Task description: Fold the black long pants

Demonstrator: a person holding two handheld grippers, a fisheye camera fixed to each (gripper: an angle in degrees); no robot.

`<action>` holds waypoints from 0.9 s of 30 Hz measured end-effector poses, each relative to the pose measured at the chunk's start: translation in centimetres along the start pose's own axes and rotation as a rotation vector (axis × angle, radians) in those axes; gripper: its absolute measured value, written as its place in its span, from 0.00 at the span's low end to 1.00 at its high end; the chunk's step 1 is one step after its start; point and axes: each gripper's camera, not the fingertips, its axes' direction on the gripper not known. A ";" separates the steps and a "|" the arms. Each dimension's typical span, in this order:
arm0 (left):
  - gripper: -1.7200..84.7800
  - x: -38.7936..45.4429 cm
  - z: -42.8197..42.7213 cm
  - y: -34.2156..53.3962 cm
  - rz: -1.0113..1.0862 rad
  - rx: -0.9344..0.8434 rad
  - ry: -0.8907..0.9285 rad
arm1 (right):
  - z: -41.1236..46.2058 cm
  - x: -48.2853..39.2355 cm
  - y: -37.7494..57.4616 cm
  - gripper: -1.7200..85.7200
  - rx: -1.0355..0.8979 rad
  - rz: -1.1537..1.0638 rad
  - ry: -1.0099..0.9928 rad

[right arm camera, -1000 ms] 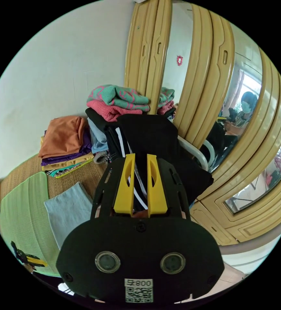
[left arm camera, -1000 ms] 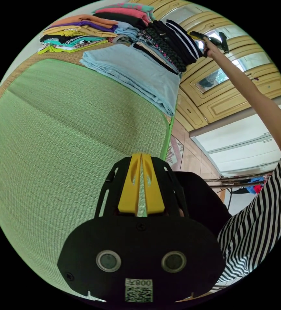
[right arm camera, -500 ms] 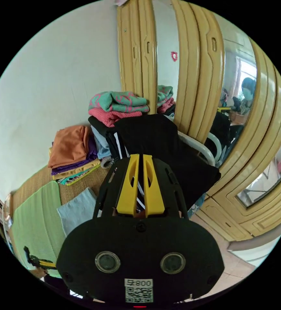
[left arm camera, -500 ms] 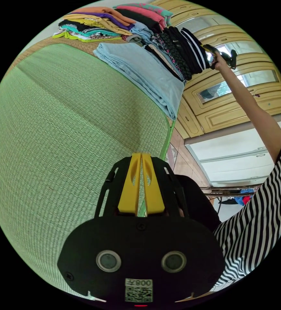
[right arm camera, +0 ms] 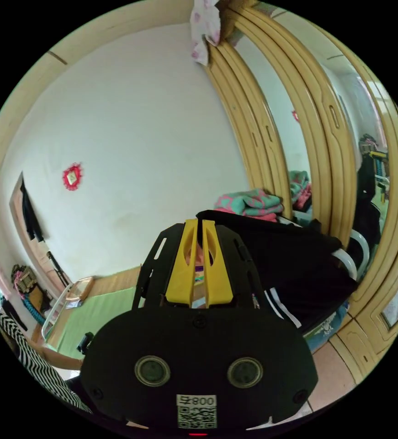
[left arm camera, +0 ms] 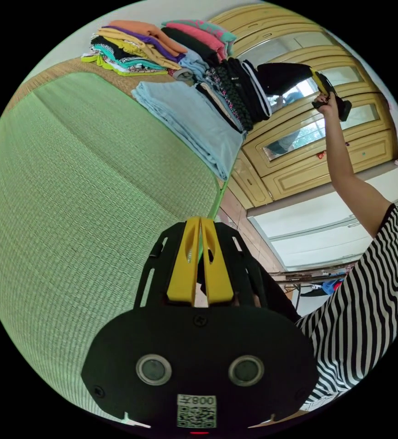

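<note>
My right gripper [left arm camera: 323, 88], clenched on the black long pants [right arm camera: 294, 265], has just lifted them off the stack of folded clothes [left arm camera: 217, 77]; folding can begin. My left gripper [left arm camera: 200, 256] hangs closed, empty, beside that stack's green woven mat [left arm camera: 80, 183].

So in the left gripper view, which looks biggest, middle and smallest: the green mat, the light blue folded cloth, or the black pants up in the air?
1. Green mat, by far the largest.
2. Light blue folded cloth.
3. Black pants, smallest; they are farther from the camera, held up by the right tool, so they may really be bigger than they look.
</note>
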 end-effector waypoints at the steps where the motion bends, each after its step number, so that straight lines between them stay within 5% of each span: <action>1: 0.02 -1.0 0.3 1.0 0.003 0.023 0.009 | -0.5 -1.2 -1.9 0.02 0.015 -0.023 -0.050; 14: 0.04 -11.8 0.3 17.3 0.014 0.372 0.063 | 0.9 -16.3 -18.9 0.02 -0.037 -0.114 -0.472; 27: 0.09 -25.8 -0.2 46.2 -0.151 0.741 -0.032 | 7.7 -40.3 -25.5 0.02 -0.264 -0.154 -0.910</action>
